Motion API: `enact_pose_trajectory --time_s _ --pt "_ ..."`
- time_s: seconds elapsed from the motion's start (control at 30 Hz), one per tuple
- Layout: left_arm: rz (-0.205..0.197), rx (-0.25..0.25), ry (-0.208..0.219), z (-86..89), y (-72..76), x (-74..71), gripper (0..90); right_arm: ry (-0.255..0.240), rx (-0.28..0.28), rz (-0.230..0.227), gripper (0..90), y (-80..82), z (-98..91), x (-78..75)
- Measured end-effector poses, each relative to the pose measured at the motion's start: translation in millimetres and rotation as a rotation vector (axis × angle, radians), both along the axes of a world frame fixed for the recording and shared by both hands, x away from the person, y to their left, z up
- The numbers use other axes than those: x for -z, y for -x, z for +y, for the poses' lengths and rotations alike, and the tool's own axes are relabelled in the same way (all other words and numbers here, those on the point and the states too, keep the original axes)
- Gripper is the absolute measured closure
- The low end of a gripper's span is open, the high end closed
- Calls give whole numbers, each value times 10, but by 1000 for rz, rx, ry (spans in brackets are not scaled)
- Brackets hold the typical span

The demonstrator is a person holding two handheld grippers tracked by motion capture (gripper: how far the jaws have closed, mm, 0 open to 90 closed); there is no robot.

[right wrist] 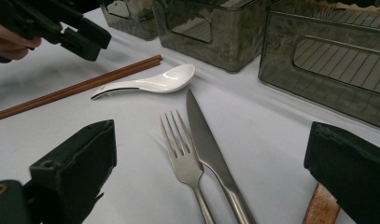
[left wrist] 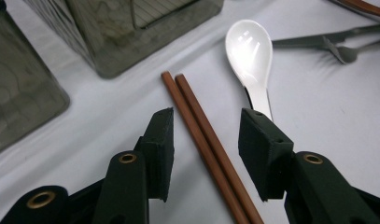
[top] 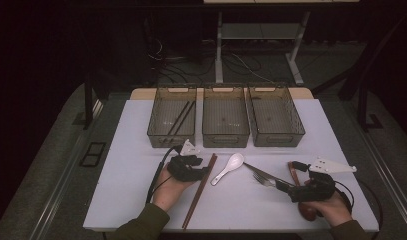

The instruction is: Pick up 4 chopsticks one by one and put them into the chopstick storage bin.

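Chopsticks (left wrist: 204, 140), a brown pair lying side by side on the white tabletop (top: 141, 130), run between the spread jaws of the left tongs (left wrist: 206, 135); the pads stand on either side of the pair without pressing on it. In the high view the pair slants from near the left hand (top: 167, 192) up toward the far right, just left of a white spoon (top: 230, 167). Right of the spoon lie a fork (right wrist: 183, 156) and a knife (right wrist: 208, 140), close together. The right tongs (right wrist: 208, 172) are spread wide over these two, gripping neither, with a wooden handle (right wrist: 322, 207) at the right jaw. Three dark trays (top: 225, 117) sit in a row at the far side; the left tray (top: 171, 117) holds a black pair of sticks (top: 181, 116).
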State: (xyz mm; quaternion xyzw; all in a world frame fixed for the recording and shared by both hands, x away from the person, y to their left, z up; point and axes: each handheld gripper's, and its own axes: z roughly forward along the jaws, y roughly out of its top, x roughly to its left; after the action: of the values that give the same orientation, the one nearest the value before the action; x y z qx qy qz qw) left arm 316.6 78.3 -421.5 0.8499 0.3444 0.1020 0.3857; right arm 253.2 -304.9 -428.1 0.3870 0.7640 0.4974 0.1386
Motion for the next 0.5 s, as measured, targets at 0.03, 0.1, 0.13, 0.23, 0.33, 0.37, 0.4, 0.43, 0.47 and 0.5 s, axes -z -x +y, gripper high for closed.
enact_pose_trajectory --time_s 0.03,0.1,0.13,0.23,0.33,0.37,0.4,0.43,0.47,0.5 --pt "1 -8 3 -17 -20 6 553 0 0 1 27 -1 2 1" --pt "2 -9 0 -58 -90 25 560 0 1 6 27 -5 5 4" --pt "3 -14 0 -82 -131 41 563 1 1 6 27 -6 6 5" --pt "18 -24 1 -130 -210 78 576 0 3 5 27 -5 4 5" --pt "25 -21 3 -190 -289 101 580 -1 6 7 27 -10 -3 7" --pt "26 -23 -5 -212 -310 109 580 -1 5 5 27 -12 -5 10" --pt "28 -22 -3 -228 -326 120 580 1 4 2 27 -13 -7 12" --pt "33 -23 0 -247 -345 135 580 -1 5 4 27 -11 -5 10" --pt "34 -21 -10 -265 -364 150 582 0 4 5 27 -10 -4 10" --pt "33 -19 -24 -284 -377 164 584 0 3 5 27 -9 -3 10"
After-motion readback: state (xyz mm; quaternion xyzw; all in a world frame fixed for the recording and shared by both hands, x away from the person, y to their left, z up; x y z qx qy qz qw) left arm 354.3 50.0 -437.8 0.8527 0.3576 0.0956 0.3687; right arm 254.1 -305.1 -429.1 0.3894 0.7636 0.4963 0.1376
